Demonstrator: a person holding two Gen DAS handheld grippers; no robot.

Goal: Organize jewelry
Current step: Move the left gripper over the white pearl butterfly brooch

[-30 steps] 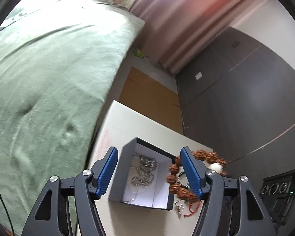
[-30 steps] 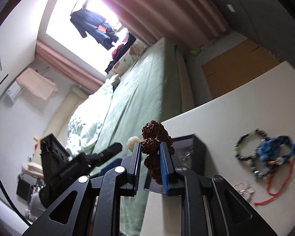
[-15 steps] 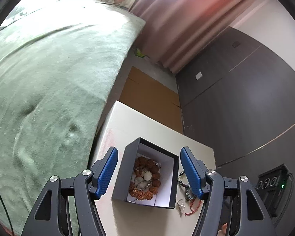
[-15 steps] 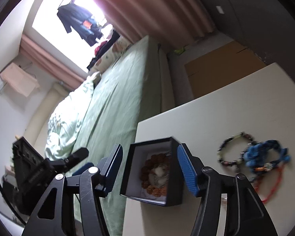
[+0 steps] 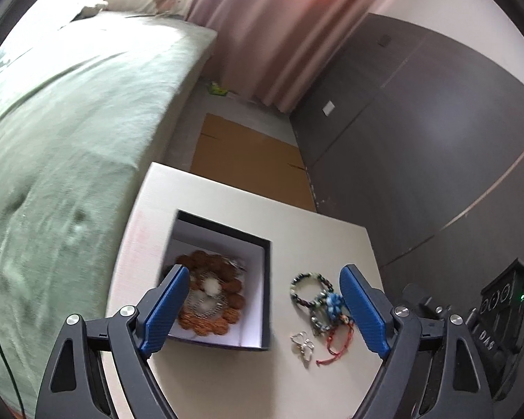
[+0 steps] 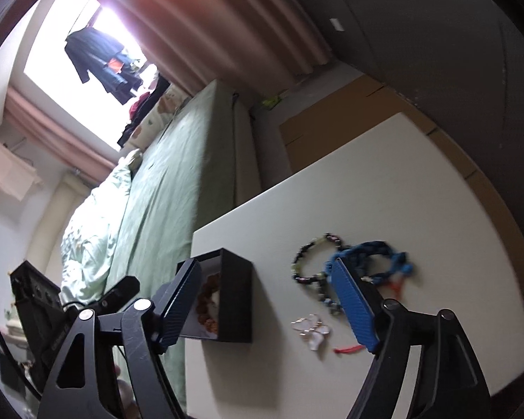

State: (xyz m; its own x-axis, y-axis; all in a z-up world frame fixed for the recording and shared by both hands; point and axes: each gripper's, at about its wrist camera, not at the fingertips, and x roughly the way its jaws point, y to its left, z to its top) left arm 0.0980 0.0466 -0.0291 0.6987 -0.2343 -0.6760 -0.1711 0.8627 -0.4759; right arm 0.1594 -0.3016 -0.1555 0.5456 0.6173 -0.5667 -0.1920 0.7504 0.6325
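Item: dark jewelry box [image 5: 223, 279], lid off, white-lined, standing on the white table [image 5: 248, 384] near the edge that faces the bed [image 5: 70, 132]. Inside we find a brown seed-bead bracelet [image 5: 213, 296] with one pale bead, coiled over a silvery chain piece.

Loose on the table just beside the box: a dark beaded bracelet [image 5: 309, 288] with pale green beads, touching a blue braided bracelet [image 6: 370, 255]; a red cord [image 5: 332, 349] trailing from that cluster; a small silver clasp-like piece [image 5: 302, 342] near it, too small for us to identify.

Left gripper [image 5: 262, 310]: blue pads spread wide, nothing between them pressed; the jaws have just been opening further. Box and loose bracelets sit in the gap ahead of it.

Right gripper [image 6: 265, 307]: jaws wide and empty, also just been opening. Its left finger overlaps the box; its right finger overlaps the bracelet cluster.

Surroundings: green-covered bed alongside the table, pink curtains [image 5: 262, 28], dark wardrobe doors [image 5: 419, 139], flat cardboard [image 5: 248, 160] on the floor.
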